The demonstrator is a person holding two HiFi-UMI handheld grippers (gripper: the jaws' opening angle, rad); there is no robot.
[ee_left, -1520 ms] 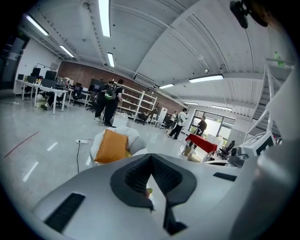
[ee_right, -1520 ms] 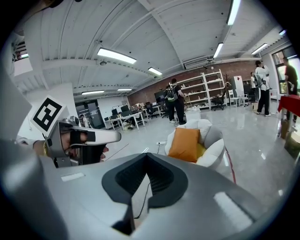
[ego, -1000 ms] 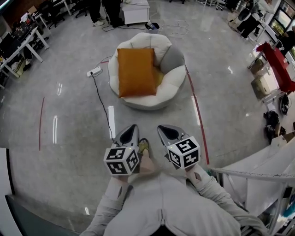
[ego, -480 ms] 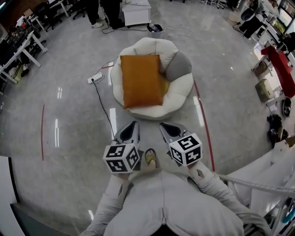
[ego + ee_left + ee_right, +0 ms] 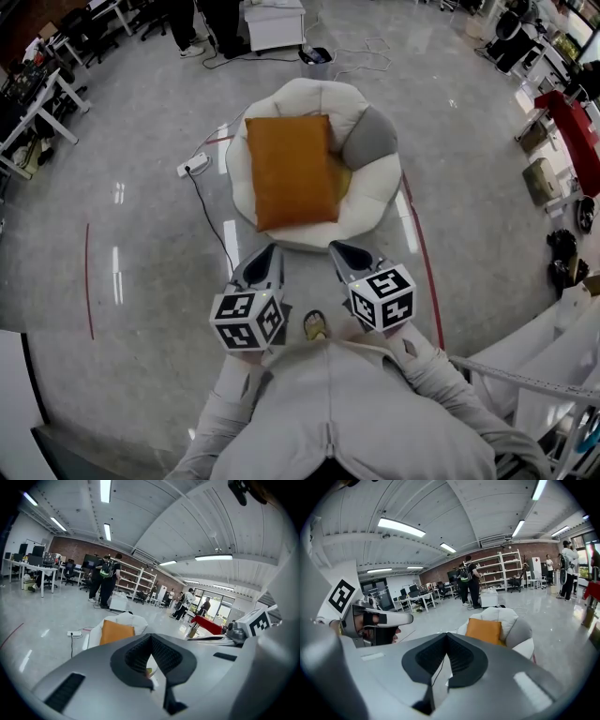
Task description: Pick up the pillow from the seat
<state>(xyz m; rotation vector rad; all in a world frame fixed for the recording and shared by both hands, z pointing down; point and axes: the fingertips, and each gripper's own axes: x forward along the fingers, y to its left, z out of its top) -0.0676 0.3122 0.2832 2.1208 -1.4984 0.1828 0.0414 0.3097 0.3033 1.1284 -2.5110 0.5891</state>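
An orange pillow (image 5: 292, 169) lies on a round white seat (image 5: 375, 202) with a grey back cushion (image 5: 370, 139). Both grippers are held side by side just short of the seat's near edge, pointing at it. My left gripper (image 5: 265, 255) is shut with nothing in it, and so is my right gripper (image 5: 343, 251). In the left gripper view the pillow (image 5: 115, 632) sits ahead, to the left above the closed jaws (image 5: 151, 638). The right gripper view shows the pillow (image 5: 484, 631) on the seat (image 5: 506, 616), to the right beyond its closed jaws (image 5: 446, 637).
A power strip (image 5: 192, 166) with a black cable lies on the floor left of the seat. A red tape line (image 5: 420, 253) runs past its right side. People stand by a white cabinet (image 5: 272, 21) behind it. Desks (image 5: 37, 94) are far left, a red table (image 5: 577, 131) far right.
The seat and pillow have come closer to both grippers as the person walked toward them. Both grippers stay shut and side by side.
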